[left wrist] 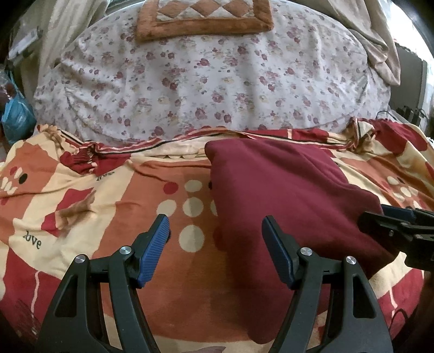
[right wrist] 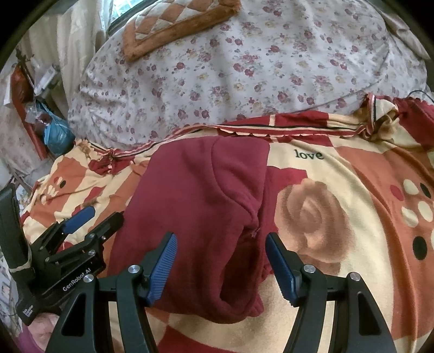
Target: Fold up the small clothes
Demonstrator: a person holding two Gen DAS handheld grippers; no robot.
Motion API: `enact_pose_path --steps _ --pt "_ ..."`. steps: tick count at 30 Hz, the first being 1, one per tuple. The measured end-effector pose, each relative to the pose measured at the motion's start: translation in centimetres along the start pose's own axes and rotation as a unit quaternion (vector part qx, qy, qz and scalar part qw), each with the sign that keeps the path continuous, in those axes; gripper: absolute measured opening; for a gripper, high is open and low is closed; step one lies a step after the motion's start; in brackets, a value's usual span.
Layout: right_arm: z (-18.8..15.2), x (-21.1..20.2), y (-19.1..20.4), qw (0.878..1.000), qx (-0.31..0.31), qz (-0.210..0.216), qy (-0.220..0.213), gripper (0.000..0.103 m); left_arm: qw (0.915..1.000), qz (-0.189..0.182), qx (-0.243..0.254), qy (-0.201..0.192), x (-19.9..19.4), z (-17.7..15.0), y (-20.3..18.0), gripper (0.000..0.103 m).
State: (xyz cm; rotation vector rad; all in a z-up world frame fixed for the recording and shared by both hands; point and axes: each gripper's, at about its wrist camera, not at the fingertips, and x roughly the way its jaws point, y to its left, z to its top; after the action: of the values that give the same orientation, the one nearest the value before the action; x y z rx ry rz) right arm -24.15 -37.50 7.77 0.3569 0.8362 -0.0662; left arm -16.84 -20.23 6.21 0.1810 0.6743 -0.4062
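Observation:
A dark red fleece garment (left wrist: 284,190) lies folded on the patterned blanket (left wrist: 95,217). My left gripper (left wrist: 215,225) hangs open over the garment's left edge, one blue pad above the blanket, the other above the red cloth, nothing between them. In the right wrist view the same garment (right wrist: 195,206) shows a curved seam and a folded right edge. Over its near right part my right gripper (right wrist: 221,241) stands open, pads clear of the cloth. The right gripper also shows at the right border of the left wrist view (left wrist: 396,220); the left gripper (right wrist: 89,220) appears at the left of the right wrist view.
A large floral pillow (left wrist: 203,81) fills the back of the bed, with a brown checked cushion (left wrist: 203,19) on top. A blue bag (right wrist: 58,130) and clutter sit at the far left beside the bed. Beige cloth (left wrist: 379,40) hangs at the back right.

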Motion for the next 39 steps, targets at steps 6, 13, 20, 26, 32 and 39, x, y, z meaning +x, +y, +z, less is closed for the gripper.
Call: enact_pose_path --steps 6,13,20,26,32,39 --pt "0.0 -0.1 0.0 1.0 0.002 -0.003 -0.005 0.069 1.0 0.005 -0.003 0.004 0.2 0.0 0.3 0.071" --pt "0.1 0.1 0.0 1.0 -0.002 -0.005 -0.005 0.07 0.9999 0.009 -0.005 0.005 0.2 0.1 0.5 0.071" --pt "0.1 0.3 0.1 1.0 -0.007 -0.01 -0.007 0.07 0.9998 0.017 -0.008 0.006 0.3 0.2 0.8 0.071" --pt "0.3 0.5 0.2 1.0 -0.014 -0.016 -0.012 0.07 0.9997 0.023 -0.009 0.008 0.5 0.2 0.9 0.071" --pt "0.2 0.8 0.4 1.0 -0.019 -0.022 -0.011 0.07 0.9997 0.024 -0.009 0.008 0.5 0.2 1.0 0.071" --pt "0.1 1.0 0.8 0.999 -0.023 -0.023 -0.009 0.071 0.9995 0.026 -0.012 0.011 0.8 0.3 1.3 0.071"
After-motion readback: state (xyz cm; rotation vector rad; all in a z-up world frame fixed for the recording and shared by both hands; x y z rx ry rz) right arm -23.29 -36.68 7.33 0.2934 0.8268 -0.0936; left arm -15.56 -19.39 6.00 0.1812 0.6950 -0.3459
